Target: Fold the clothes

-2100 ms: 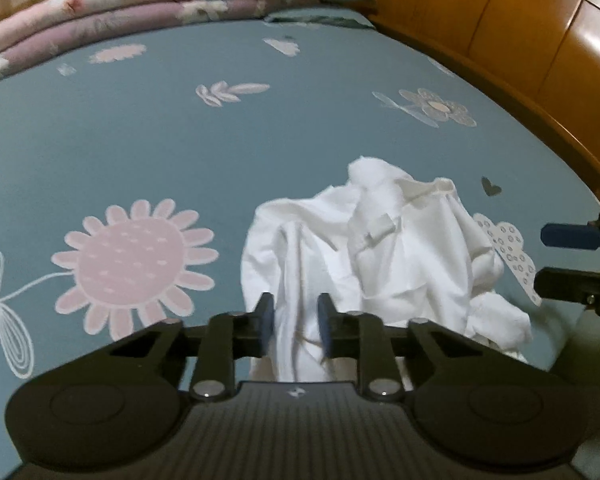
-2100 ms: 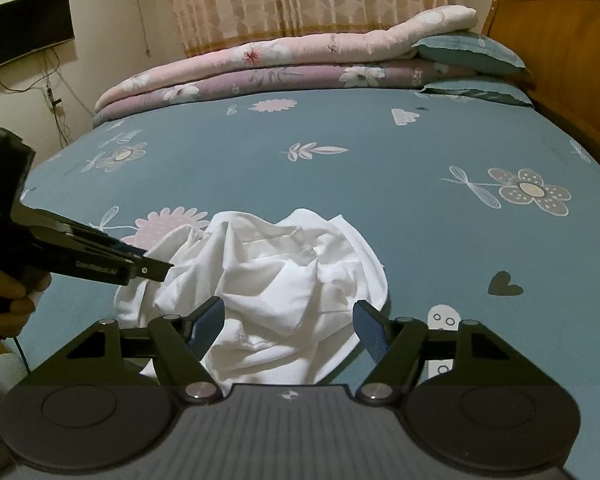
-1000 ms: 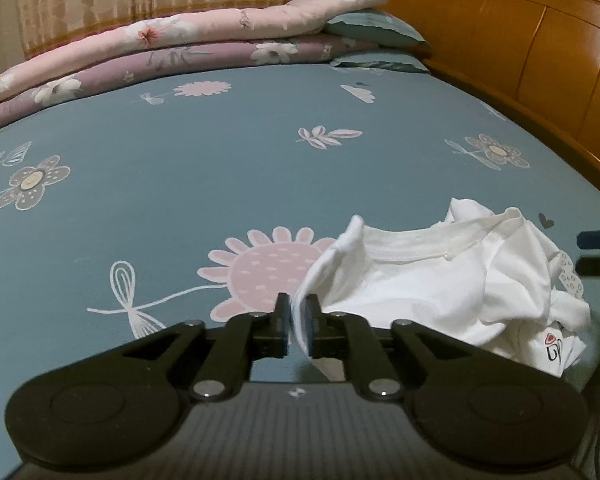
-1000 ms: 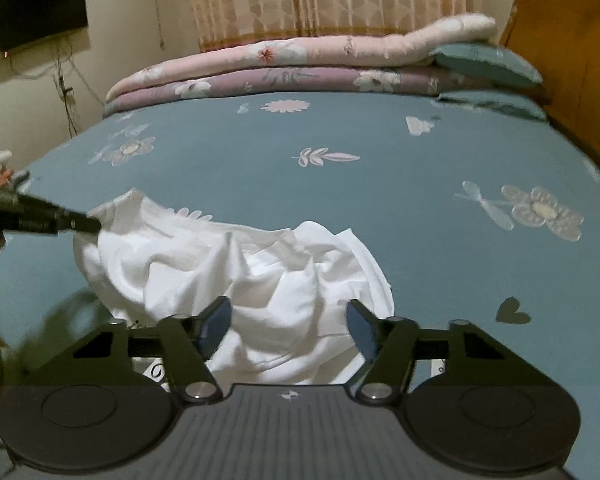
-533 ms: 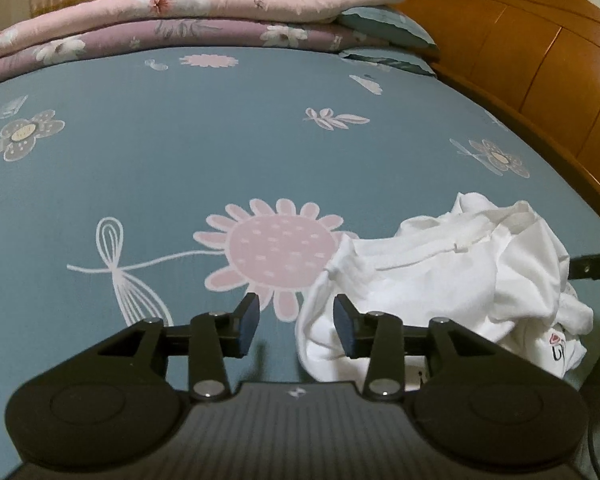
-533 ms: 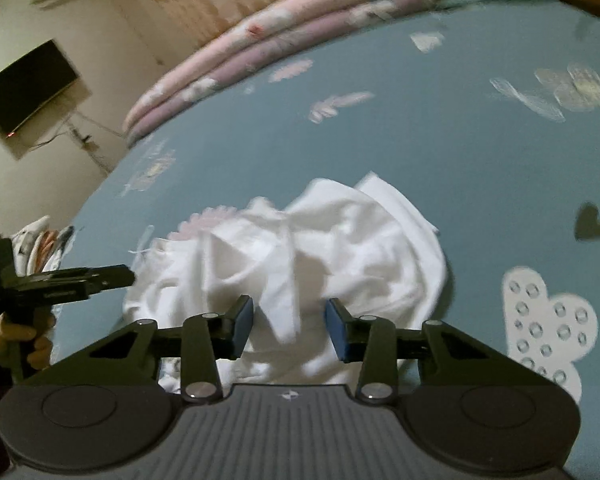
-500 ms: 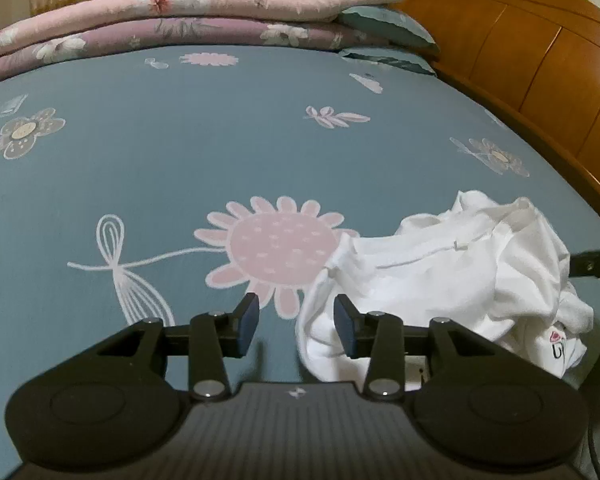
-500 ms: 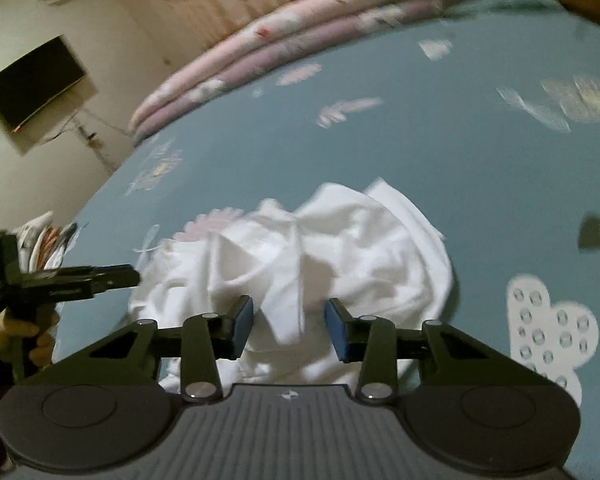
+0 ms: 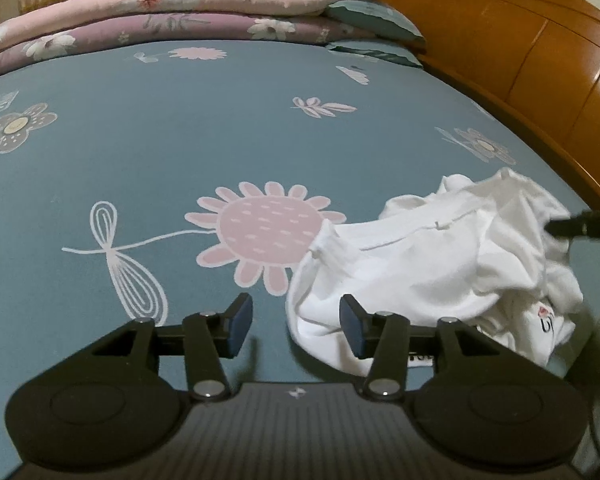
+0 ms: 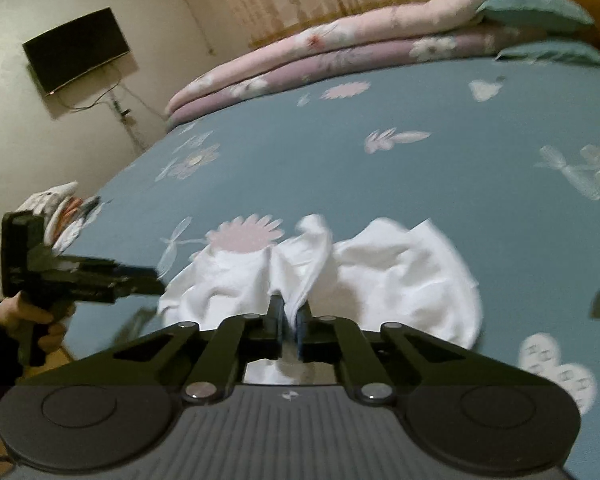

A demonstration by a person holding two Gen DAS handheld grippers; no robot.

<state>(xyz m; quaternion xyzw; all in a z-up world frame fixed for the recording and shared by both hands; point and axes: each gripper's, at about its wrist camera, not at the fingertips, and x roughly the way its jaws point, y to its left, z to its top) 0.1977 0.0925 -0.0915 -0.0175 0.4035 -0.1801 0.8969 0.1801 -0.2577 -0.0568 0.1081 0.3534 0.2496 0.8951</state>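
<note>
1. Right tool (image 10: 288, 322): clamped shut on a fold of the white shirt (image 10: 380, 280).
2. Left tool (image 9: 296, 322): opening, gripping nothing; shirt (image 9: 432, 264) crumpled on the bed (image 9: 220, 140) at four o'clock.

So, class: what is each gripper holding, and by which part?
The right gripper pinches a bunched fold of the white garment. The left gripper holds nothing; its fingers are opening beside the cloth.
</note>
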